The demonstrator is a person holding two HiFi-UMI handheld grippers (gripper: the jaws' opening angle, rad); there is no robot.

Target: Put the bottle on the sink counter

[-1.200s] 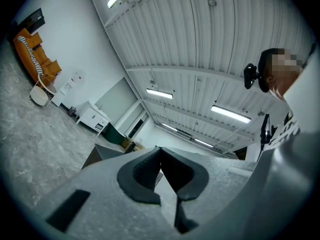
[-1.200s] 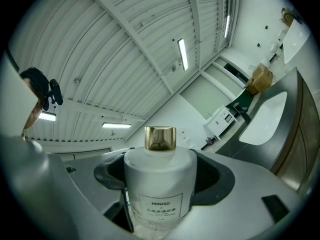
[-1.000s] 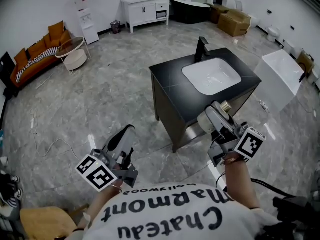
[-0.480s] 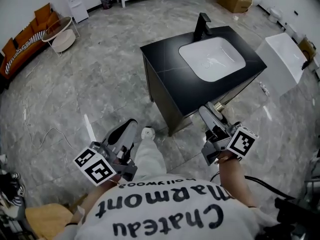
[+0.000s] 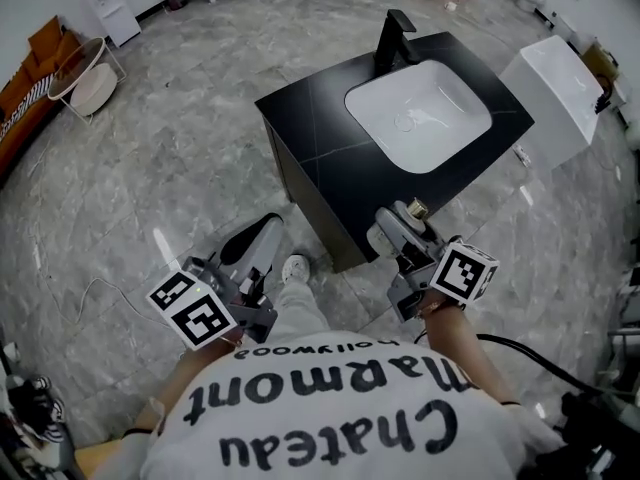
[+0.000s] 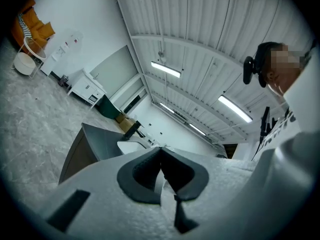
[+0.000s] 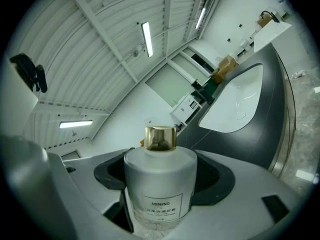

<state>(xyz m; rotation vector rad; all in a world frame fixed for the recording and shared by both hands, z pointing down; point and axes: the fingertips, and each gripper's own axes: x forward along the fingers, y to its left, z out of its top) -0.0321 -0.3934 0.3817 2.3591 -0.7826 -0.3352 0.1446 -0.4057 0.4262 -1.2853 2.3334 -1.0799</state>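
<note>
Matte black counter point(image 5: 310, 118), frosted gold-capped bottle point(image 7: 159, 184)

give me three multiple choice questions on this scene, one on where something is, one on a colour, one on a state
1. Where is the bottle?
A. on the floor
B. between the jaws of the right gripper
C. in the white basin

2. What colour is the bottle's cap?
A. gold
B. red
C. black

3. How do the jaws of the left gripper stand?
A. wide apart
B. clamped on a bottle
C. together, with nothing between them

Answers:
1 B: the right gripper view shows the jaws clamped on the bottle's sides.
2 A: the cap shines gold above the frosted white body.
3 C: the left gripper view shows the jaw tips meeting with nothing held.
</note>
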